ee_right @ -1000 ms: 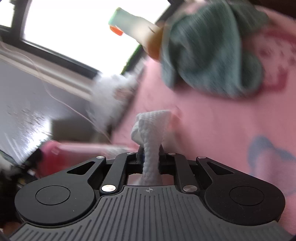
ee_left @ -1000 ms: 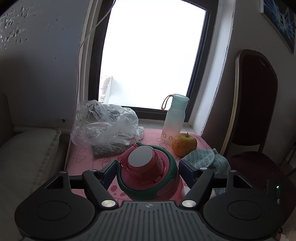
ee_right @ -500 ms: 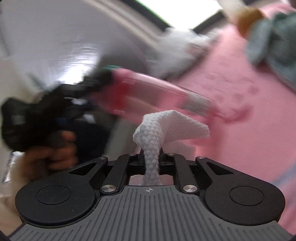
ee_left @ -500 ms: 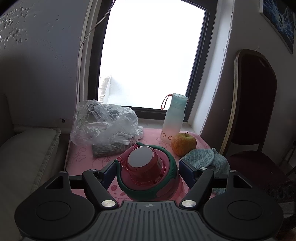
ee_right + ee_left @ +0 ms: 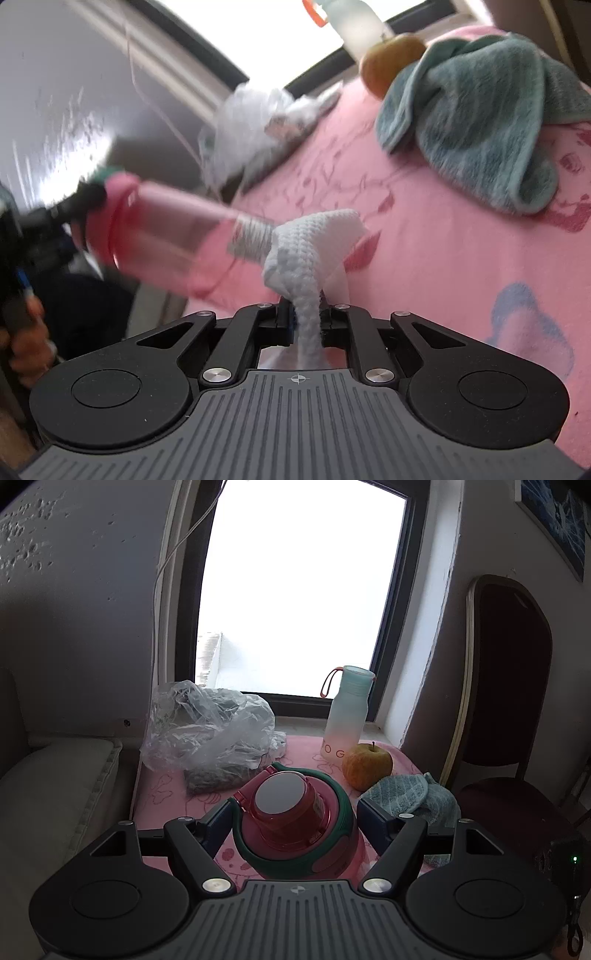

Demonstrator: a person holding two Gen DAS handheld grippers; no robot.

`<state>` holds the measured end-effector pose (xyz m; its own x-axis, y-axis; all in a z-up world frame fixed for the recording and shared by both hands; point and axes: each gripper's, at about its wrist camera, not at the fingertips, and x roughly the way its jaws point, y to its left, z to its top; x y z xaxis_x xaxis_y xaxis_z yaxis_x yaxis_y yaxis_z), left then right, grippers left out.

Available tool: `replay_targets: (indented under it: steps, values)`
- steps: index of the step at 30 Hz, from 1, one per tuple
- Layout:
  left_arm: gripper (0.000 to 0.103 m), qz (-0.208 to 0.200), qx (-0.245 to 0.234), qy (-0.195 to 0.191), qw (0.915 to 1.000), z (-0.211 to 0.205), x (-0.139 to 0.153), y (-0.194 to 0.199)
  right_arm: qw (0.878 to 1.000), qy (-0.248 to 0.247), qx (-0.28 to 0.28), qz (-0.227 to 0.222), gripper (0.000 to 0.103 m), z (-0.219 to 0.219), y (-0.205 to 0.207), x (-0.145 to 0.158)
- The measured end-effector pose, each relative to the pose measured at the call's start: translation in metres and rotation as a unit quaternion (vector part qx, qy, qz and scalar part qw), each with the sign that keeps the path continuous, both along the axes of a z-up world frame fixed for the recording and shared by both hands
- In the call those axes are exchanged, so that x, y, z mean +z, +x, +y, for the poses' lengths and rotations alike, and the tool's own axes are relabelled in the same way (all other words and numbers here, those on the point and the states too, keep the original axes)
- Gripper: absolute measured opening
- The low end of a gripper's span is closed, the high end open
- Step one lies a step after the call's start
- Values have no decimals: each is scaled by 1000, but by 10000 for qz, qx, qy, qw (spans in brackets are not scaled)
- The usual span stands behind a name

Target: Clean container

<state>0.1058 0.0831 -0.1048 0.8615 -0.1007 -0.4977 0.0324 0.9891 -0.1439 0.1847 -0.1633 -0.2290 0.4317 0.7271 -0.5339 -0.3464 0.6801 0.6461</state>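
1. My left gripper [image 5: 293,812] is clamped on the pink bottle [image 5: 295,819], one jaw on each side just under its green-rimmed lid [image 5: 280,795].
2. From the right wrist the bottle [image 5: 166,236] shows tilted above the pink cloth [image 5: 461,258], lid end toward the left gripper [image 5: 55,218], base end down toward the cloth.
3. My right gripper [image 5: 304,317] is pinched together on a white rag [image 5: 314,240]; the rag's bunched end touches the bottle near its base, which is blurred.
4. I judge wiping of the outside to be the step in hand; how much is already clean I cannot tell.
5. To wipe well, I would hold the left grip firm so the bottle does not twist, press the rag flat to the wall, and stroke along its length toward the lid.
6. Beyond the bottle lie a green towel [image 5: 480,122], an apple [image 5: 367,764], a second bottle [image 5: 347,716] and a plastic bag [image 5: 207,727]; strokes should stay clear of them.
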Motion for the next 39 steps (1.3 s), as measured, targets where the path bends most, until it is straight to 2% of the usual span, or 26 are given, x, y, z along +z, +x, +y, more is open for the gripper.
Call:
replay_targets:
  steps: [4, 5, 7, 8, 9, 12, 15, 18, 20, 21, 22, 24, 26, 28, 30, 39]
  values:
    - [72, -18, -57, 98, 9999, -4, 1, -1, 9987, -82, 500, -88, 14, 19, -11, 4]
    - [72, -21, -74, 125, 9999, -5, 1, -1, 9974, 99, 709, -115, 14, 21, -15, 8]
    - [72, -30, -139, 235, 9996, -10, 2, 1, 9901, 899, 1071, -85, 14, 21, -17, 13]
    - [72, -35, -187, 312, 9993, -13, 3, 3, 9867, 1201, 1085, -117, 14, 15, -19, 15]
    - [72, -40, -234, 389, 9990, -16, 3, 5, 9886, 1186, 906, -183, 14, 8, -20, 18]
    - [72, -96, -454, 792, 9958, -35, 6, 13, 9980, 473, 29, -428, 14, -13, -20, 26]
    - [72, -175, -719, 1275, 9891, -60, 7, 19, 9924, -563, -810, -740, 15, -25, -15, 26]
    - [71, -232, -945, 1717, 9803, -82, 6, 24, 9878, -893, -996, -795, 18, -23, -4, 15]
    - [72, -231, -1012, 1926, 9758, -93, 5, 24, 9855, -1237, -1005, -576, 26, -15, 5, 4]
    - [73, -206, -983, 1938, 9759, -93, 6, 23, 9838, -1422, -1008, -429, 36, -12, 8, -1]
    - [76, -172, -933, 1917, 9769, -91, 6, 22, 9829, -1477, -1026, -403, 41, -11, 7, -2]
    - [78, -106, -832, 1875, 9787, -88, 8, 19, 9830, -1447, -1059, -388, 55, -13, 4, 2]
    - [81, -39, -731, 1832, 9803, -85, 9, 17, 9829, -1409, -1092, -456, 61, -16, -3, 9]
    - [90, 28, -630, 1790, 9818, -82, 10, 14, 9817, -1368, -1198, -560, 77, -18, -9, 18]
    - [94, 95, -529, 1747, 9832, -79, 12, 11, 9812, -1288, -1296, -620, 86, -21, -17, 27]
    - [98, 385, -256, 1328, 9901, -66, 13, -19, 9805, -1154, -1489, -550, 93, -23, -48, 51]
